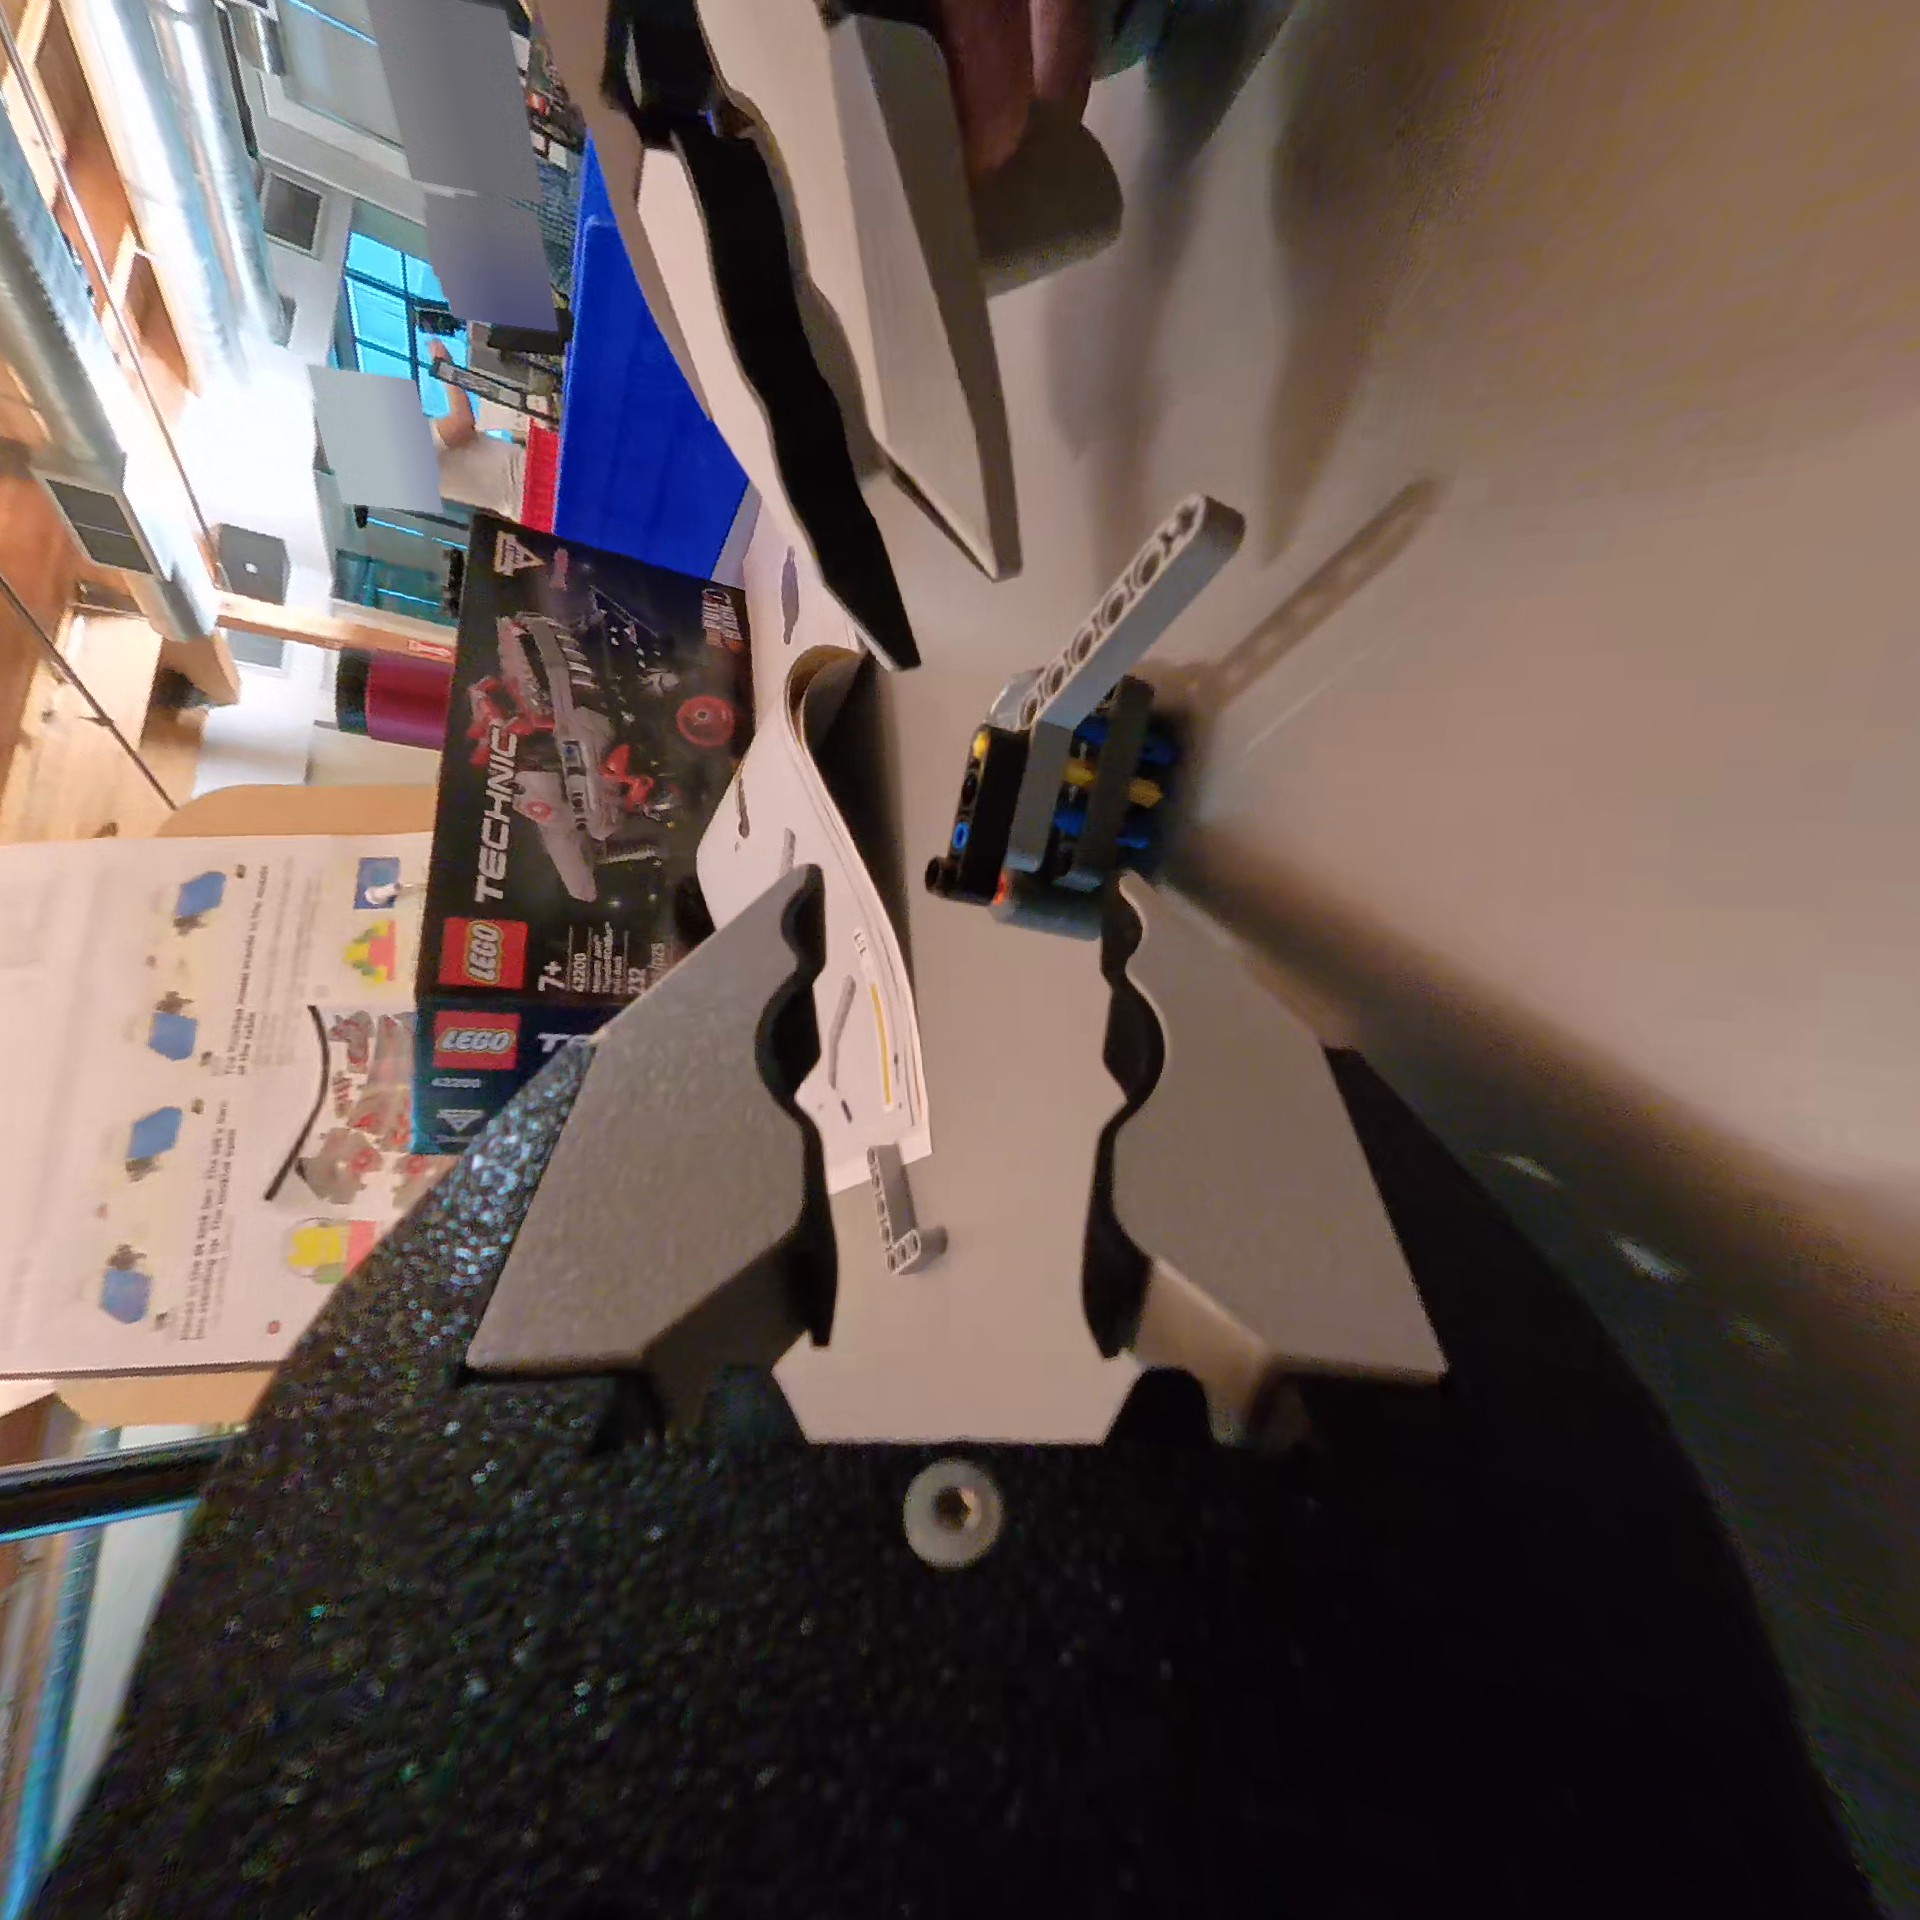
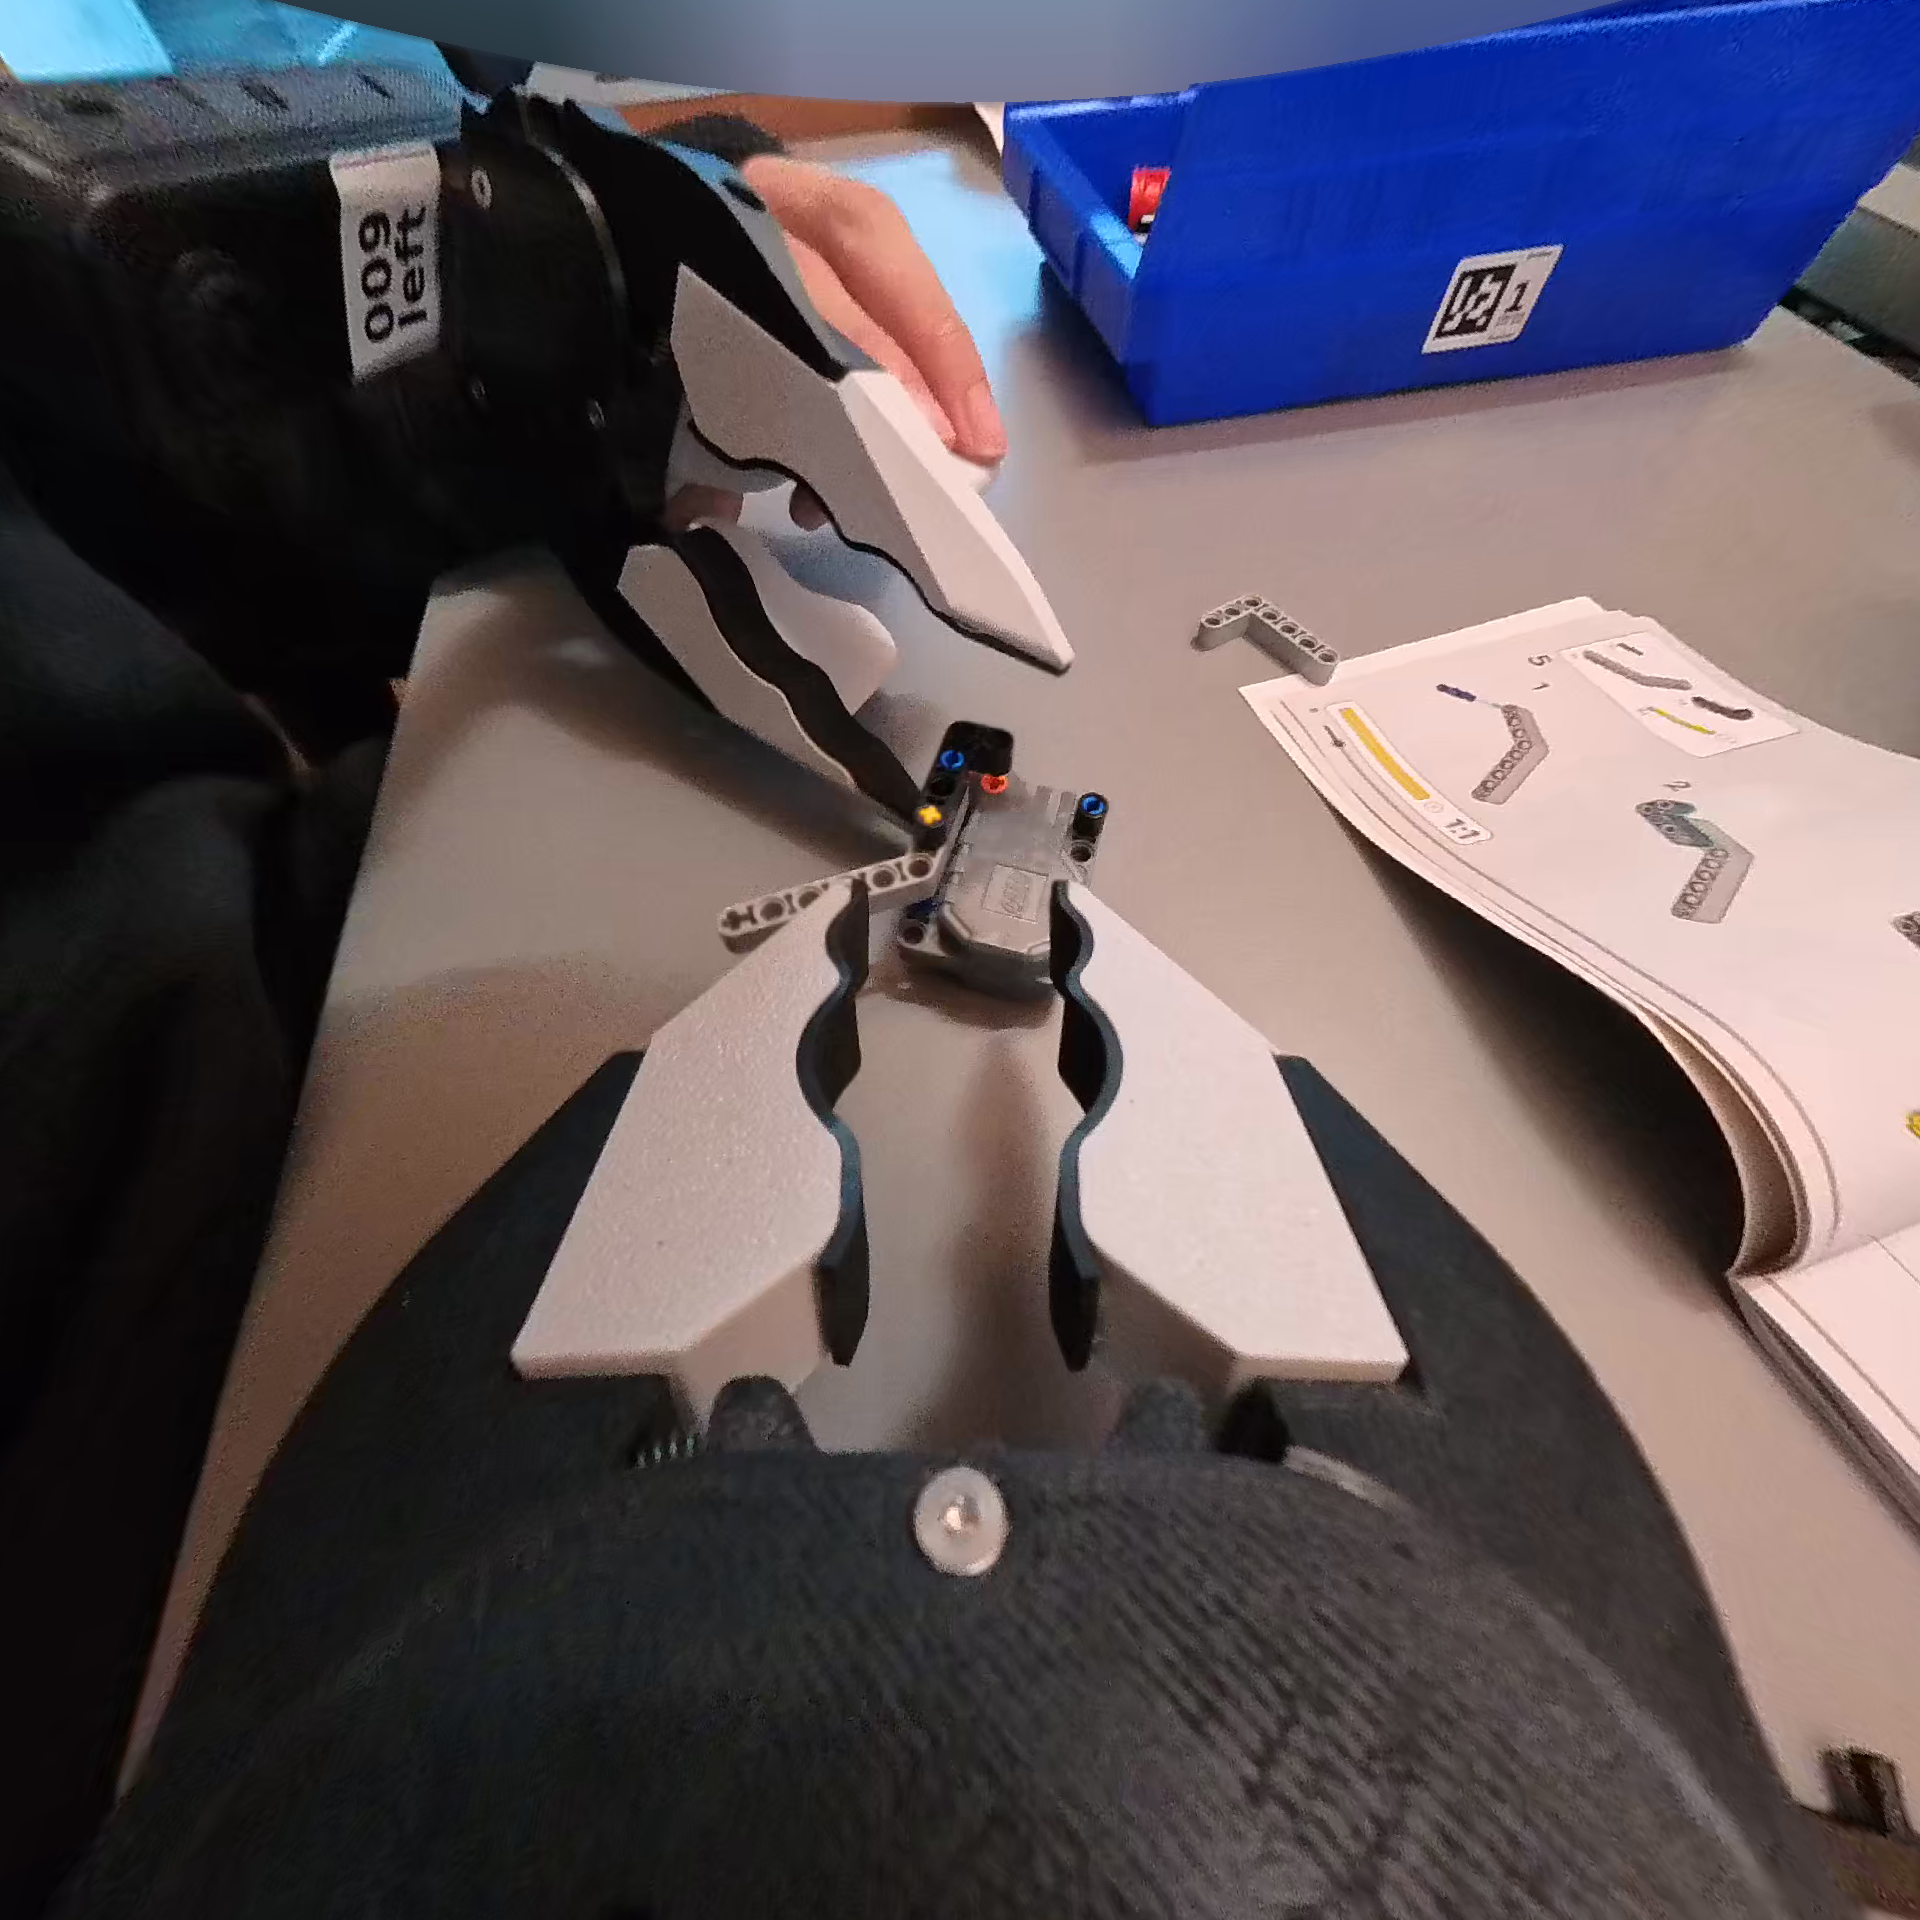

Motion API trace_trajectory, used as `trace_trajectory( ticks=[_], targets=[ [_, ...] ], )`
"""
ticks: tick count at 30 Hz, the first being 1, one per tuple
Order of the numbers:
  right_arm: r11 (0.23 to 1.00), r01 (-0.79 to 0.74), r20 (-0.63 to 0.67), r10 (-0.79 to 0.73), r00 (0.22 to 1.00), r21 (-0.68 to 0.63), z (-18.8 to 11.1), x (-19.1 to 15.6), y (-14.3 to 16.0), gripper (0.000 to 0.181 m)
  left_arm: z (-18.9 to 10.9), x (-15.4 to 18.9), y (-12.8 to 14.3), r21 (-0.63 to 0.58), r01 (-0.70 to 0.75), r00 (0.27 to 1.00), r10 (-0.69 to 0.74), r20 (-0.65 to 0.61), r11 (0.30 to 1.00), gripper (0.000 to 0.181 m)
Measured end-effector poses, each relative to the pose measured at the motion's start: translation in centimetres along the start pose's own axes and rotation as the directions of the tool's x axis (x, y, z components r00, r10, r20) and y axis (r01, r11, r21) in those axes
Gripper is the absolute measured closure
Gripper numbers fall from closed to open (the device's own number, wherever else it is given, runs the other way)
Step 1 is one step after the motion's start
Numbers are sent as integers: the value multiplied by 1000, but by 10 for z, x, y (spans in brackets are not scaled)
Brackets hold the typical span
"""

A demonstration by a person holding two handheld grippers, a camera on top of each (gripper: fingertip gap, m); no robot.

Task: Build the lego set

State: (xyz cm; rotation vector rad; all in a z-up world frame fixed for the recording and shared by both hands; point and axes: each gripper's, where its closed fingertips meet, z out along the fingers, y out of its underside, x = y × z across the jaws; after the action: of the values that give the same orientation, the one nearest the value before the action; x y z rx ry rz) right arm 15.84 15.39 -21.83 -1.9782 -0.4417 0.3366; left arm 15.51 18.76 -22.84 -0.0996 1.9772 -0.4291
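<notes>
A small Lego assembly, a dark grey block with black frame and blue, yellow and red pins, lies on the grey table. A long light grey beam sticks out of it. My right gripper is open, its fingertips on either side of the block's near end. My left gripper is open, its lower fingertip at the black frame. In the left wrist view the assembly sits just past my left gripper, and the right gripper comes in from above. A loose L-shaped grey beam lies apart.
An open instruction booklet lies right of the assembly. A blue parts bin stands at the back right. The set's box and a printed sheet stand beyond the booklet. A hand holds the left gripper. The grippers' ends are close to 4 cm from one another.
</notes>
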Motion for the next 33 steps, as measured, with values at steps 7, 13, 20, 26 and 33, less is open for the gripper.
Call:
trace_trajectory(
  ticks=[7, 13, 20, 26, 33],
  targets=[
    [988, 79, 37, -75, 996, -134, 14, 7, 16, 139, -1, 2, 8, -2, 41, 999, -41, -19, 999, 133],
    [974, 128, 42, -122, 992, -186, 20, 5, 24, 133, -5, 3, 7, -5, 52, 998, -52, -33, 999, 133],
    [964, 144, -2, -148, 989, -225, 22, 9, 29, 127, -24, -5, -7, 112, 337, 933, -315, -173, 935, 142],
    [956, 147, 3, -151, 988, -254, 24, 8, 33, 127, -30, -2, -11, 7, 719, 658, -677, -330, 695, 166],
    [959, 93, -5, -98, 995, -267, 29, -1, 33, 157, -21, 24, 4, -279, 858, 357, -892, -279, 431, 175]
  ],
)
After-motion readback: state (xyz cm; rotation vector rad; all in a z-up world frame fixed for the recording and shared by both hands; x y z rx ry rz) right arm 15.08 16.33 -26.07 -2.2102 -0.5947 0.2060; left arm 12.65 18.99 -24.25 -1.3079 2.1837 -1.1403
